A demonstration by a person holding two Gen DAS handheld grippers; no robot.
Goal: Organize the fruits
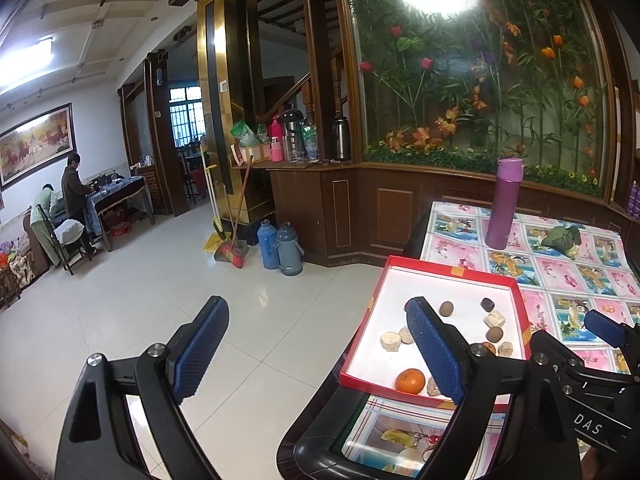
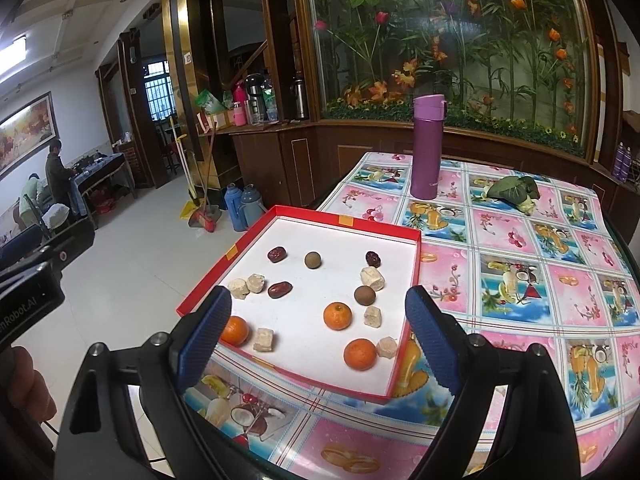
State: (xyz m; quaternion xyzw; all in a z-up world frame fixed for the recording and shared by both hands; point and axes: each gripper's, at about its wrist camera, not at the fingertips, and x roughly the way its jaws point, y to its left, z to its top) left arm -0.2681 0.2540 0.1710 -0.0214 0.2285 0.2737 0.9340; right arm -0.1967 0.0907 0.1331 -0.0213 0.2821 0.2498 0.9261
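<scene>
A red box lid with a white inside (image 2: 280,216) lies on the near left part of the table. In it are three oranges (image 2: 338,315), red dates (image 2: 280,289), brown longans (image 2: 364,295) and several pale sugarcane pieces (image 2: 372,278). My right gripper (image 2: 318,338) is open and empty, held above the box's near edge. My left gripper (image 1: 318,346) is open and empty, held left of the table over the floor, its right finger in front of the box (image 1: 448,272). An orange (image 1: 410,380) shows near that finger.
A purple flask (image 2: 427,148) stands at the table's far side, with a green leaf-wrapped bundle (image 2: 514,190) to its right. The table has a patterned cloth (image 2: 540,280). Blue thermoses (image 1: 280,246), a broom and a dustpan stand on the floor. Two people are at the far left.
</scene>
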